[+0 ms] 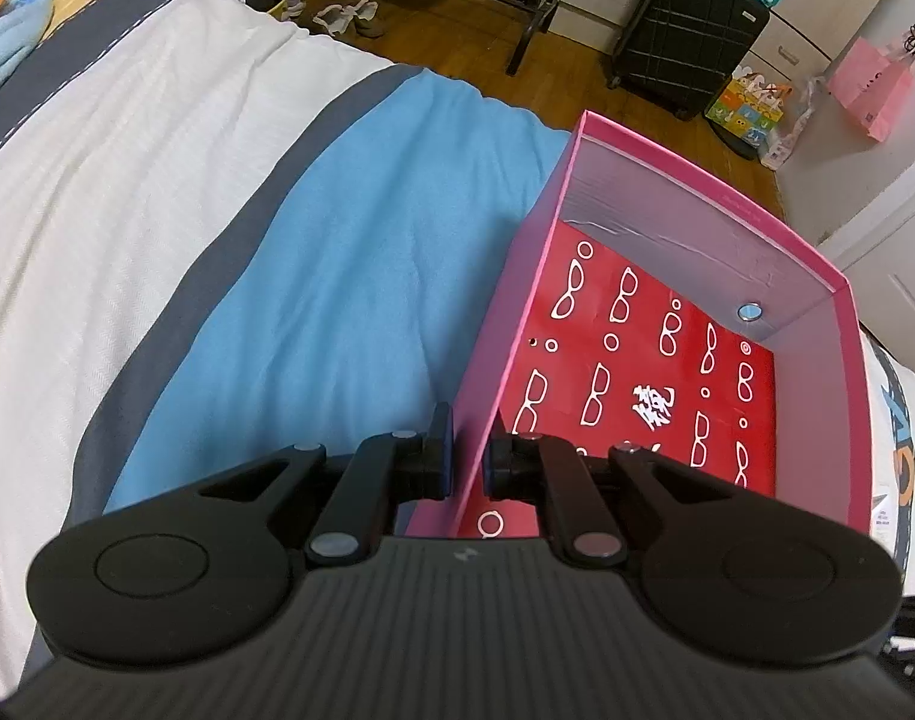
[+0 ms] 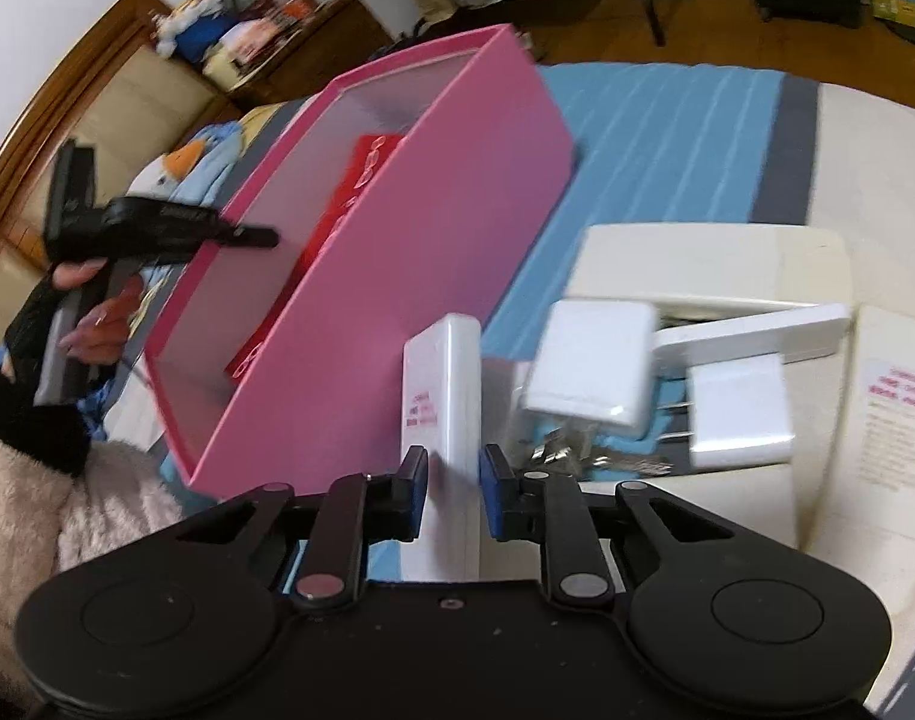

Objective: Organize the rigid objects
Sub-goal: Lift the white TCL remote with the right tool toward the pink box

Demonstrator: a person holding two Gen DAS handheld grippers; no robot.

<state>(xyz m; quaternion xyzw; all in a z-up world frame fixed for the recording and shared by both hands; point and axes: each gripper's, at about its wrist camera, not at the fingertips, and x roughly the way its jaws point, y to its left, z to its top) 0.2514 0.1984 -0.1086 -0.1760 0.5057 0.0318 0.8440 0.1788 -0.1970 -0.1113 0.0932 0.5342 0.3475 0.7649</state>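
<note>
- The left gripper (image 1: 464,456) has its fingers (image 1: 440,450) clamped on the near side wall of the pink box (image 1: 814,258), one pad outside, one inside.
- That box rests on the bed (image 1: 313,276), on the blue part of the cover; its floor is red with white glasses drawings, and a small round silver button (image 1: 749,312) lies in the far corner.
- In the right wrist view, a gloved hand (image 2: 43,324) holds the left gripper at the box's far edge.
- The right gripper (image 2: 454,483) has its fingers (image 2: 498,495) narrowed around an upright white rectangular case (image 2: 451,384), just beside the box's outer wall.
- Right of the case, two white chargers (image 2: 589,360) lie on a white carton (image 2: 715,252).
</note>
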